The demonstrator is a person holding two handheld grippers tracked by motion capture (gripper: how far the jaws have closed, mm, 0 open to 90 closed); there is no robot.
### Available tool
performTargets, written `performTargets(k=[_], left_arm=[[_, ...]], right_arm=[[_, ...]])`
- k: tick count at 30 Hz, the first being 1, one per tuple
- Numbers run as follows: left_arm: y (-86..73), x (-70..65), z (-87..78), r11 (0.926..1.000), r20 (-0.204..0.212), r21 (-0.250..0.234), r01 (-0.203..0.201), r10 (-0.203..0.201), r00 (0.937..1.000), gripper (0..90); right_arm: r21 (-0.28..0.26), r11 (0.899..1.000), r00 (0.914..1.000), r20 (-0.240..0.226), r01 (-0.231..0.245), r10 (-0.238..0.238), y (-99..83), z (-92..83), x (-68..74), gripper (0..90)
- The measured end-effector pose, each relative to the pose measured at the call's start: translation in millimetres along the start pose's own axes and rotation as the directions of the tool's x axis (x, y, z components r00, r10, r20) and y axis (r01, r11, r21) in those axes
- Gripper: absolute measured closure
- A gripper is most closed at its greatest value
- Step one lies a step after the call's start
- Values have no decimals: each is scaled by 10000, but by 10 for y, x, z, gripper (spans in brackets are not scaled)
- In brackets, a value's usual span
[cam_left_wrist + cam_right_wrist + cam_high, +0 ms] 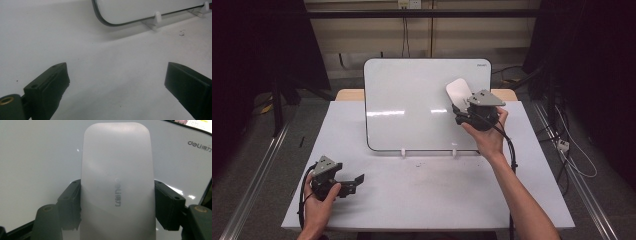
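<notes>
A white whiteboard [412, 105] with a dark rim stands tilted on small white feet at the back of the table. My right gripper [460, 107] is shut on a pale grey board eraser [459, 91], which lies flat against the board's right part. In the right gripper view the eraser [117, 182] sits squarely between both black jaws, its printed logo facing me, with the whiteboard [37, 157] behind. My left gripper [354, 182] rests low at the table's front left, open, with nothing between its fingers. In the left gripper view the whiteboard's lower corner [120, 12] is ahead of the jaws.
The white table [427, 190] has bare surface in front of the board, with faint smudges near the middle. Two white feet [403, 152] stick out under the board's lower edge. Metal rails and cables run along the floor on both sides.
</notes>
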State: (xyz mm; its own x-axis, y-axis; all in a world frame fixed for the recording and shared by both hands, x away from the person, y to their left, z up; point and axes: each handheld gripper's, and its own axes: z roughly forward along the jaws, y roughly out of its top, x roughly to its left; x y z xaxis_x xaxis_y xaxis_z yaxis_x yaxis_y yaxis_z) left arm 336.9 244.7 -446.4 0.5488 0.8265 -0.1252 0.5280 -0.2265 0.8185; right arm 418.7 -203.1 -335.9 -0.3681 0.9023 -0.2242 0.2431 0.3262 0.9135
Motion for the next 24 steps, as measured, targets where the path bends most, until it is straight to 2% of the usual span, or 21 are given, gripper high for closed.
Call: performTargets(k=[2,8,13,18,24], left_arm=[[4,1,-4,10000,-69,-42,23,-23,10000,52],[-9,-14,-2,9999,-35,83,-72,72,10000,53],[-13,-15,10,9999,-1,99,15,-15,10000,52],[-11,-18,4,10000,1,83,-2,2,10000,53],[-14,-22,-6,10000,44,58,-8,8,10000,53]], right_arm=[[30,9999,9998,114,153,-153,-26,-41,-2,317],[90,10000,9999,149,-5,4,-126,-154,-60,317],[178,9997,9998,163,-148,145,-199,-239,-104,317],[355,9993,9998,133,107,-111,-289,-305,-73,317],[479,9988,9997,251,-35,23,-401,-352,-110,317]])
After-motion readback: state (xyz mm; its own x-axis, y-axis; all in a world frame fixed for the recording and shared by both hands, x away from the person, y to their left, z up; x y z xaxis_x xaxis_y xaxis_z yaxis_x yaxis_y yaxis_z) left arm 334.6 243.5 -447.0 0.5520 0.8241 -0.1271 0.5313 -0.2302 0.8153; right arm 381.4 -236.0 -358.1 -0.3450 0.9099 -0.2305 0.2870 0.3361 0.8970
